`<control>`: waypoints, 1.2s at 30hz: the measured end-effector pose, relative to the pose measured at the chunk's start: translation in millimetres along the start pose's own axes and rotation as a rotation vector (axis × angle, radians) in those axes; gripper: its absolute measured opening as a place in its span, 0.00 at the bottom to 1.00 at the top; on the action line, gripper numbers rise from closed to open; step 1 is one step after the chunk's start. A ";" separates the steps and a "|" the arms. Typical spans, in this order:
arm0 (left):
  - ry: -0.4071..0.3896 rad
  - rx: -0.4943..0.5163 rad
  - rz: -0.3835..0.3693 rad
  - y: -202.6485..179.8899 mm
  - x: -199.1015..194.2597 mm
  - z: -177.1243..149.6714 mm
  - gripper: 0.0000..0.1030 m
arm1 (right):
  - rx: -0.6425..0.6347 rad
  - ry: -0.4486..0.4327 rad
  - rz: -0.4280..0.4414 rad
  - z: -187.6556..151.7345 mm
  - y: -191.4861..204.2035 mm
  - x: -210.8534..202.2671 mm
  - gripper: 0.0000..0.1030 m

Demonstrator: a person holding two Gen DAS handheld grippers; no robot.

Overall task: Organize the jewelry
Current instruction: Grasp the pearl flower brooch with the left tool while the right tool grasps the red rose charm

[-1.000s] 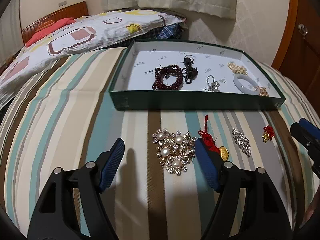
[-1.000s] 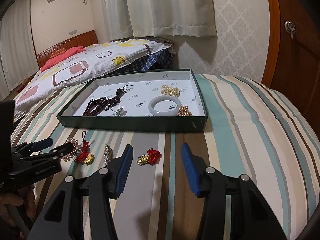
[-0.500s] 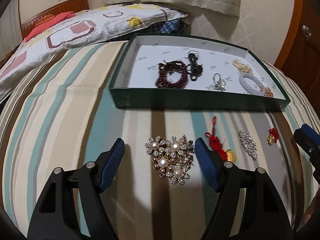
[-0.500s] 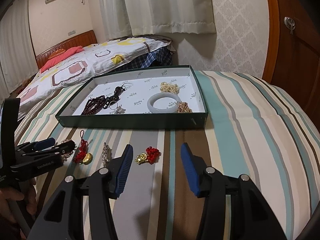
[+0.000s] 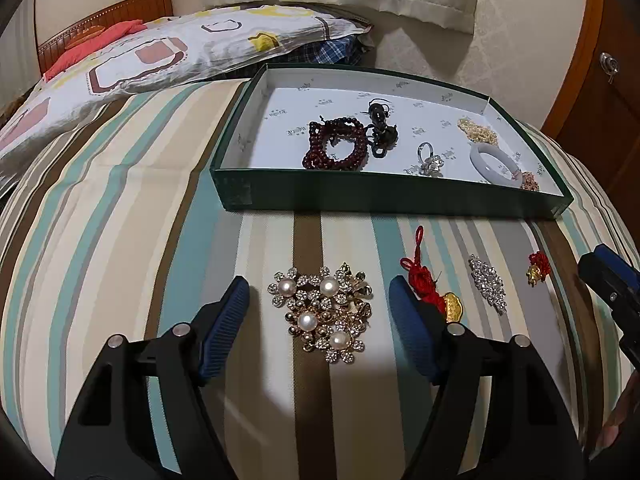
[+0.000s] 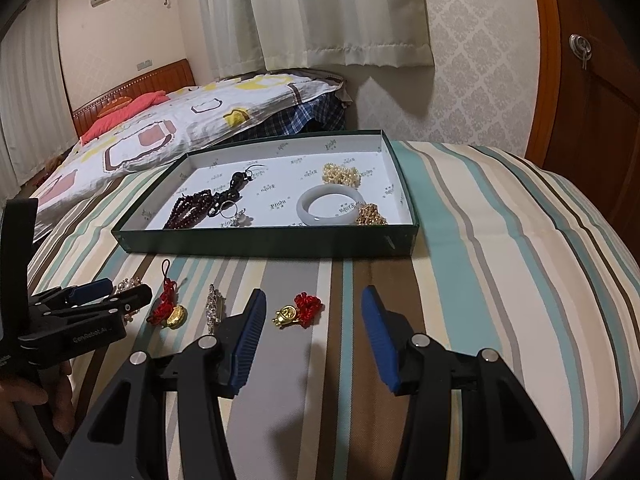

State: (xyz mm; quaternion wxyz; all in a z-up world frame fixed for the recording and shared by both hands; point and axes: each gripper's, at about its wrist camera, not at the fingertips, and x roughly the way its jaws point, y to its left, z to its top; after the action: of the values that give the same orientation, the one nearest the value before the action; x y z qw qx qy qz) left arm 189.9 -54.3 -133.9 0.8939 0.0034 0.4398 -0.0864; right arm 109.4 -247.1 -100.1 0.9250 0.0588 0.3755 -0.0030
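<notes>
A gold brooch with pearls (image 5: 320, 314) lies on the striped bedspread between the pads of my left gripper (image 5: 319, 292). Its jaws are closing, and neither pad touches the brooch. To its right lie a red knot charm with a gold ingot (image 5: 430, 290), a rhinestone brooch (image 5: 488, 284) and a small red-and-gold charm (image 5: 538, 268). My right gripper (image 6: 313, 296) stands open just over that small charm (image 6: 298, 312), without touching it. Beyond them, the green box (image 5: 360, 196) holds a dark bead bracelet (image 5: 336, 148), a black pendant, a ring, a white bangle (image 6: 330, 208) and pearl pieces.
A patterned quilt (image 5: 140, 56) covers the bed behind the box. A wooden door (image 6: 592, 120) stands at the right, with curtains and a papered wall at the back. The bedspread falls away at the right. A hand (image 6: 36, 400) holds the left gripper's handle.
</notes>
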 end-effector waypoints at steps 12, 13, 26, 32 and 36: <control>-0.015 0.012 -0.008 4.9 -4.8 -0.5 0.21 | -0.006 0.028 0.002 -4.4 2.4 6.7 0.48; -0.015 0.008 -0.013 5.7 -5.1 0.0 0.21 | -0.007 0.030 0.003 -4.6 2.8 7.5 0.48; -0.021 -0.022 -0.045 14.5 -5.6 -0.3 0.20 | -0.018 0.101 0.005 0.9 10.9 26.8 0.48; -0.023 -0.031 -0.042 17.8 -5.7 -0.1 0.20 | -0.018 0.147 0.003 3.2 11.8 39.9 0.48; -0.026 -0.037 -0.033 20.8 -6.2 -0.1 0.20 | -0.027 0.169 -0.007 1.9 12.6 45.2 0.48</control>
State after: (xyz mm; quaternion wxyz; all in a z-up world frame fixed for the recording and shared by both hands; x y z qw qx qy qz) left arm 189.4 -32.8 -130.5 0.8979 -0.0217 0.4297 -0.0930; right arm 143.8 -233.1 -128.9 0.8908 0.0449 0.4522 0.0039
